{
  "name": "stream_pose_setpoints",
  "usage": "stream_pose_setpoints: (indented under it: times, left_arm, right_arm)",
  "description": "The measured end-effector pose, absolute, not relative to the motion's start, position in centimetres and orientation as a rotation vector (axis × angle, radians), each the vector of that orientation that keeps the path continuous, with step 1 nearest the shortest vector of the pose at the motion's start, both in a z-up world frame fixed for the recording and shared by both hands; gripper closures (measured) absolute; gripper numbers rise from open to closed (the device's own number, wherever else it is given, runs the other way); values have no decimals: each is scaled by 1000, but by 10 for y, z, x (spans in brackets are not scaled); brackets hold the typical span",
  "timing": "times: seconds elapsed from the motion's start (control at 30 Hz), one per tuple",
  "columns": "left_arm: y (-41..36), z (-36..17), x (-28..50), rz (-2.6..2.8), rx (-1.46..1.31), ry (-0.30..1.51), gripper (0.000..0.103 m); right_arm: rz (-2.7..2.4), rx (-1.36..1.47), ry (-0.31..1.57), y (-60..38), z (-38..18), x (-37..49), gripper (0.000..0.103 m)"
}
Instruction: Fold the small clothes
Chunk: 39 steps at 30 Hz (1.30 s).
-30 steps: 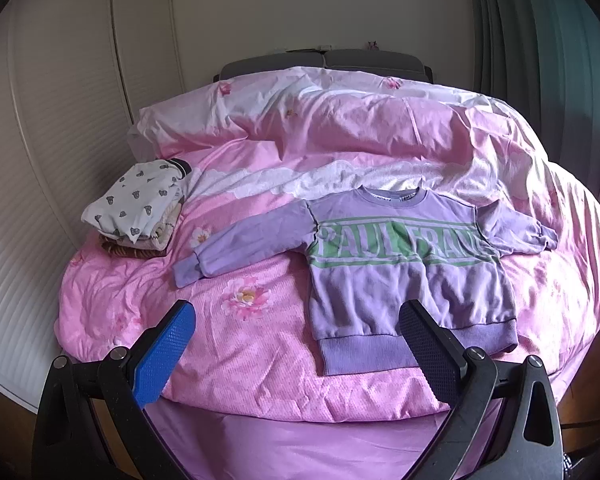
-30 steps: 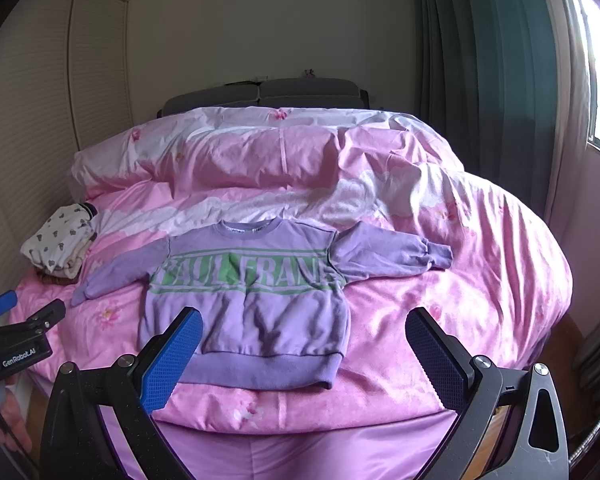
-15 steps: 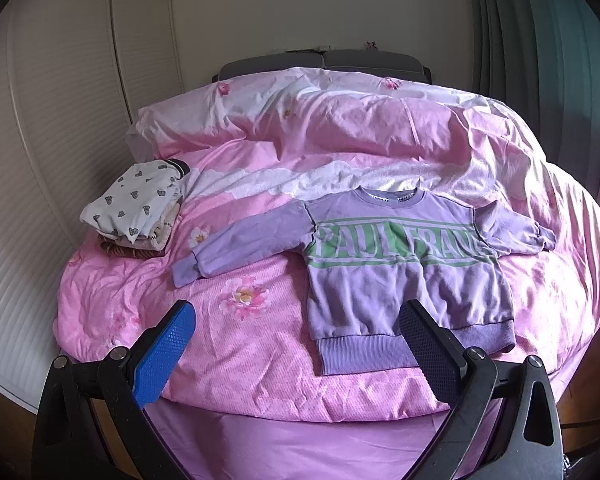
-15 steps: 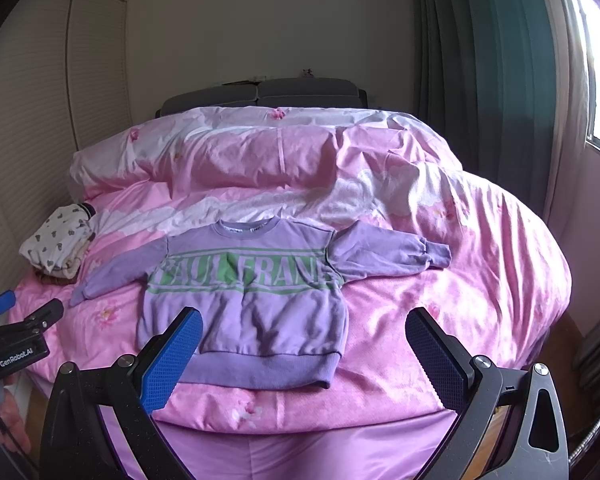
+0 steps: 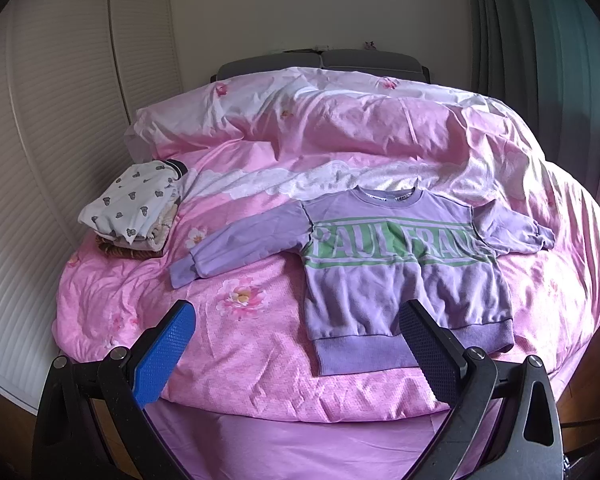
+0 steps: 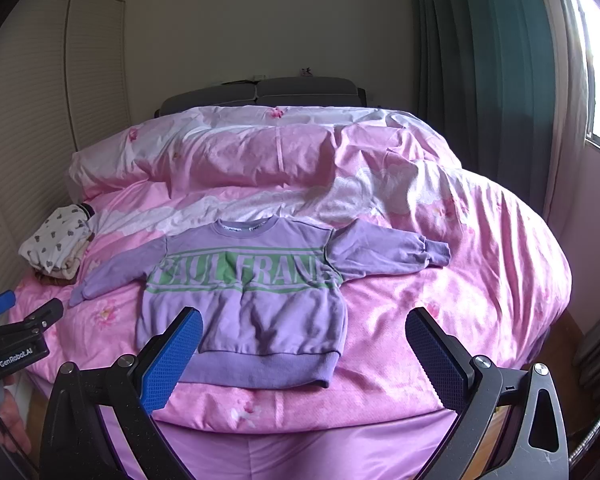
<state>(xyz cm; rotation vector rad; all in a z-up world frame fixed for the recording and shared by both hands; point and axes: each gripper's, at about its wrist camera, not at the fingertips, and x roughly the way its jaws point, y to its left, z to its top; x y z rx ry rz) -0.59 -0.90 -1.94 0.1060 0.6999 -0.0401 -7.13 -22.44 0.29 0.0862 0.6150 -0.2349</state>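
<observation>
Purple sweatshirt (image 5: 404,268), one; two empty, spread claws (image 5: 296,344) (image 6: 304,344).

Matt purple knit sweatshirt (image 5: 404,276) on glossy pink duvet (image 5: 260,360) (cloth, creased).

The purple sweatshirt (image 5: 404,276), lying ahead of the open jaws, reads "PAUL FRAN" in pale letters on a green band. The left gripper (image 6: 16,344), seen left of the right jaws, bears "GenRobot.AI".

sweatshirt (image 6: 256,300): lilac being shown at centre frame, green band with pale lettering | duvet (image 6: 440,280): pink with flower print being seen | folded stack (image 5: 134,210), left of frame: white with dark heart-like print being displayed | curtain (image 6: 480,80), upper right: teal being shown
</observation>
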Motion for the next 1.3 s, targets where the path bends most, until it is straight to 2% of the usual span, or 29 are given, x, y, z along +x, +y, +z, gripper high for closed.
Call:
stream_pose_setpoints:
  times: [0.57,1.0,1.3]
  left_arm:
    - [-28,-18,-2,-58,120,694,0]
    - [-119,-11,47,-130,164,628,0]
    - [-193,-30,100,-177,172,619,0]
  right_arm:
    - [-245,107,617,-238,-6,-70,0]
    - [-344,152,577,-315,-8,-43,0]
    - [-417,167,546,-387,-17,-6,0]
